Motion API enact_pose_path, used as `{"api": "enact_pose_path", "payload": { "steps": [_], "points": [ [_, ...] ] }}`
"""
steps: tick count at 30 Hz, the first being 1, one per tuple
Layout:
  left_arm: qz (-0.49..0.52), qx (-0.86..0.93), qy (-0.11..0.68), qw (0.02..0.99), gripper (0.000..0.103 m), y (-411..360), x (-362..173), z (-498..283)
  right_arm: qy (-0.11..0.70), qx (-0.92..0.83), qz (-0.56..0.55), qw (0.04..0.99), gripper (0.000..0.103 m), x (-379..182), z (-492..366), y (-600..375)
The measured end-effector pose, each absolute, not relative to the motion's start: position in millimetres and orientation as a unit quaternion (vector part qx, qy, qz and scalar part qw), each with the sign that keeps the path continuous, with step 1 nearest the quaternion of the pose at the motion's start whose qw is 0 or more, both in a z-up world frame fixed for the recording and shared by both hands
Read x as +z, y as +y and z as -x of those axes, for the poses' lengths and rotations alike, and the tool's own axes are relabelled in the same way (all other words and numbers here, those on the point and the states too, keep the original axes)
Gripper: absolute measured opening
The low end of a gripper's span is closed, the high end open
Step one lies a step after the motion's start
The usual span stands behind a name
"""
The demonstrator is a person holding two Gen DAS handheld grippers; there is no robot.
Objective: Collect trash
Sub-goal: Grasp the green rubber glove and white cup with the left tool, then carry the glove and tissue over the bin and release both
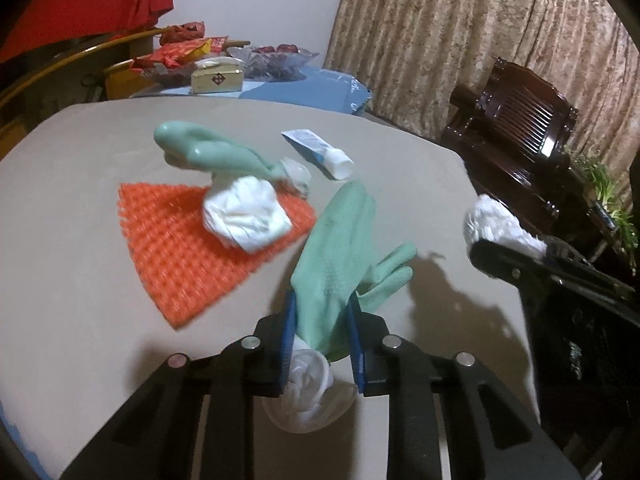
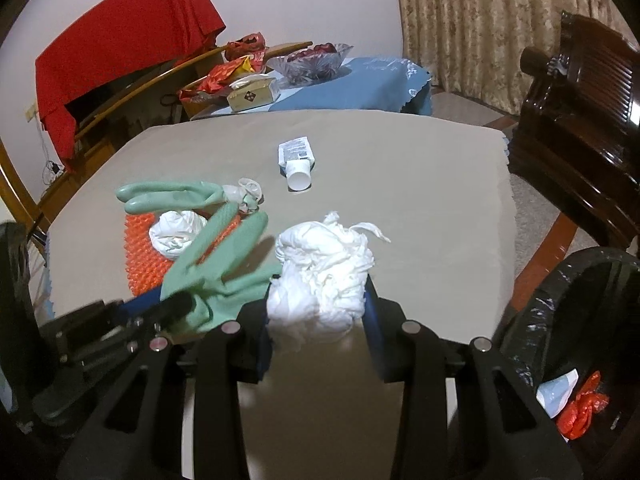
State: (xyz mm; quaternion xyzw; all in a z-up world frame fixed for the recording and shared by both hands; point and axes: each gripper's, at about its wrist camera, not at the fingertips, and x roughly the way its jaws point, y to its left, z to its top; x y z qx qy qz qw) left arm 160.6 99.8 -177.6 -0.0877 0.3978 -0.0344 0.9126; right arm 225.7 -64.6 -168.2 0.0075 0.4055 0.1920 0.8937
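Note:
My left gripper (image 1: 322,340) is shut on a green rubber glove (image 1: 340,256) and holds it above the beige table (image 1: 80,148); it also shows in the right wrist view (image 2: 208,276). My right gripper (image 2: 318,312) is shut on a white crumpled tissue wad (image 2: 324,272), seen at the right of the left wrist view (image 1: 496,224). A second green glove (image 1: 208,148), a white wad (image 1: 246,216) on an orange mesh mat (image 1: 180,252), and a white tube (image 1: 320,152) lie on the table.
A black-lined trash bin (image 2: 568,320) stands at the table's right edge with a red scrap inside. A dark wooden chair (image 1: 520,128) stands to the right. A blue-covered table (image 2: 340,84) with bowls and a box stands behind.

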Motion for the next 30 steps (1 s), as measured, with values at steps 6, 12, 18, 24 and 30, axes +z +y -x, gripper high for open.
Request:
{"api": "enact_pose_path", "payload": {
  "steps": [6,12,18,24,30],
  "points": [
    [0.087,-0.044,0.389,0.916,0.022,88,-167,-154,0.397,0.188,-0.012,0.898,0.037,-157,-215,-78],
    [0.074,-0.056,0.373,0.923,0.022,78,-144,-152,0.382,0.186,-0.024,0.905,0.037,-140,-206,-91],
    [0.069,-0.066,0.359,0.929,0.022,69,-125,-147,0.357,0.184,-0.032,0.915,0.037,-114,-193,-107],
    [0.065,-0.077,0.343,0.934,0.022,58,-107,-143,0.334,0.174,-0.037,0.926,0.037,-91,-179,-129],
    [0.060,-0.095,0.328,0.938,0.022,39,-91,-136,0.321,0.152,-0.039,0.934,0.037,-75,-162,-159]
  ]
}}
